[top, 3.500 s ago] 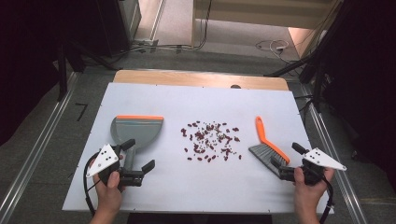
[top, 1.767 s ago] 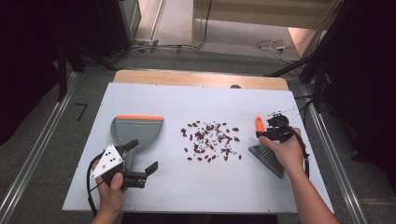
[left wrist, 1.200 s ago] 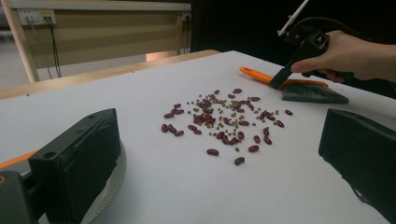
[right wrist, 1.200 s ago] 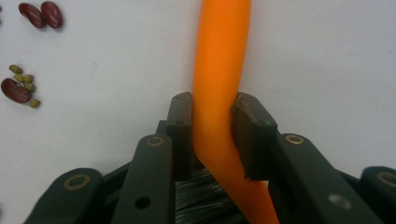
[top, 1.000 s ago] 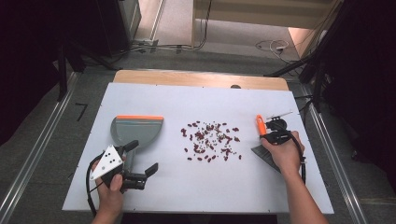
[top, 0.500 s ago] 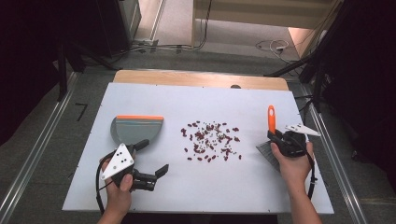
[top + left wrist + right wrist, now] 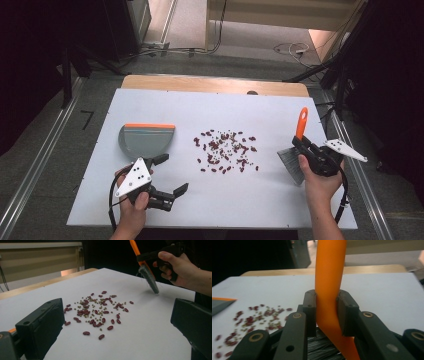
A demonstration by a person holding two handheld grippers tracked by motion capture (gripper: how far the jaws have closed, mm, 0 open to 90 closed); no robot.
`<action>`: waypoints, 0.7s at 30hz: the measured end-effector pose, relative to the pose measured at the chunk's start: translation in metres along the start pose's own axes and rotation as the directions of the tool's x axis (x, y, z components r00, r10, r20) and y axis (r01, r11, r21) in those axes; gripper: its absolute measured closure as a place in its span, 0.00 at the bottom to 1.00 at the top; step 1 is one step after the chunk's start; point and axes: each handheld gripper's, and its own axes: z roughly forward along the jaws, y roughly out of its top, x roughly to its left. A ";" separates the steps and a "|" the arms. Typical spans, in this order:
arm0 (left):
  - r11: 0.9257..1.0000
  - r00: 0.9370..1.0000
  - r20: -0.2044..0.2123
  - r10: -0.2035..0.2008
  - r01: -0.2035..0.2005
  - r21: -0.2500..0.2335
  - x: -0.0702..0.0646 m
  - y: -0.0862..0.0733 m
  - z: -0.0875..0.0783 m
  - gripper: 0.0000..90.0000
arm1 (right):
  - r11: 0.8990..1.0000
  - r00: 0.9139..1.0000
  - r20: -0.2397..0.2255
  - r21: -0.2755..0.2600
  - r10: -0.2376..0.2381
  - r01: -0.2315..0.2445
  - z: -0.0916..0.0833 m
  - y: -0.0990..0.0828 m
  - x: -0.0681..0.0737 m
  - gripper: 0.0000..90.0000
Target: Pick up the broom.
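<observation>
Beans, dark red kidney-shaped ones mixed with smaller greenish round ones (image 7: 225, 151), lie in one loose scatter at the middle of the white rectangular table top (image 7: 220, 210); the count is too high to establish. One table top is present, with a strip of wooden edge along its far side. One grey plastic dustpan with an orange rim (image 7: 146, 139) lies flat to the left of the scatter, well apart from it. One hand brush with an orange handle and dark bristles (image 7: 300, 125) stands tilted to the right of the scatter, handle up, bristles down at the table surface. Two grippers are in use. The right gripper (image 7: 325, 312) is clamped on the brush handle, one jaw on each side. The left gripper (image 7: 170, 175) is spread wide with nothing between its jaws, near the front edge, just in front of the dustpan.
</observation>
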 end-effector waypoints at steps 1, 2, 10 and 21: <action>1.000 1.000 0.002 0.002 -0.002 0.002 -0.001 0.000 0.000 0.00 | 1.000 1.000 0.000 -0.018 0.001 -0.001 -0.002 0.001 0.003 0.77; 1.000 1.000 0.004 0.002 -0.002 0.001 -0.002 0.000 0.000 0.00 | 1.000 1.000 -0.018 -0.018 -0.003 0.003 -0.002 0.002 0.007 0.77; 1.000 0.999 0.036 -0.023 0.023 -0.006 -0.008 0.006 0.002 0.00 | 0.996 0.992 -0.111 -0.075 -0.055 0.047 -0.011 0.014 0.044 0.77; 0.997 0.993 0.092 -0.078 0.078 0.001 -0.021 0.008 0.013 0.00 | 0.992 0.960 -0.254 -0.089 -0.115 0.095 -0.011 0.014 0.104 0.77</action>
